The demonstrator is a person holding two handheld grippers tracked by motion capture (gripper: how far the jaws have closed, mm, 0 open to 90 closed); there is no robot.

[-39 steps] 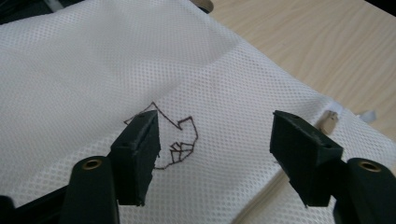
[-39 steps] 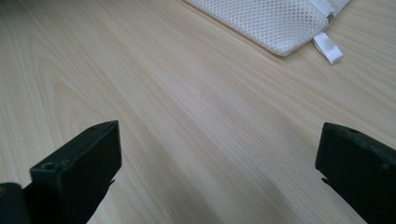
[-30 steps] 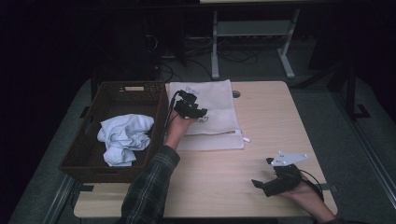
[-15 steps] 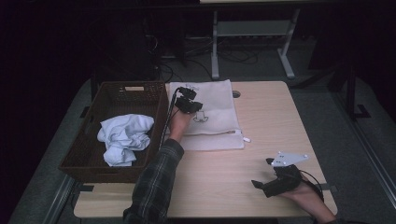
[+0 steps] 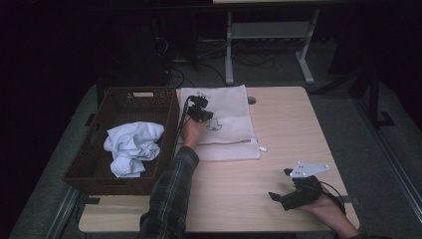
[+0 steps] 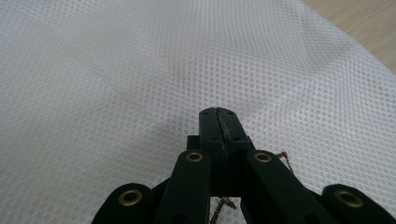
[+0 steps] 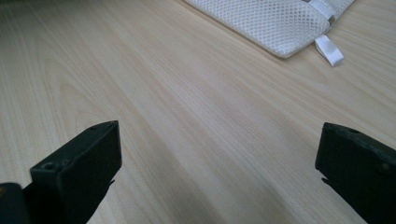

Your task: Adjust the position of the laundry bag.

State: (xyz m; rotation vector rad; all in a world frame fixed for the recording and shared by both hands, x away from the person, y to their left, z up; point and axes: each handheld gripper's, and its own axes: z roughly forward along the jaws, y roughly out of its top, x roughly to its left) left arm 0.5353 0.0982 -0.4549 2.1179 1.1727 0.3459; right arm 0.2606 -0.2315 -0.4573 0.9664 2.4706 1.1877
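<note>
The left tongs [image 6: 218, 116] had just been closing and were seen pressed together on the mesh bag [image 5: 226, 119], which lay flat on the table [image 5: 278, 149] beside the basket [image 5: 99, 164]; whether mesh was pinched could not be told. The right tongs [image 7: 219, 154] were held wide open over bare wood, nothing between them.

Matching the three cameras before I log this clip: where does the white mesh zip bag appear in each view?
High view: white mesh zip bag lies flat at table centre-top, beside the brown wicker basket.
Left gripper view: its mesh spreads under the shut left tool.
Right gripper view: its corner sits top right.
Shared landmark: white pull tab.
</note>
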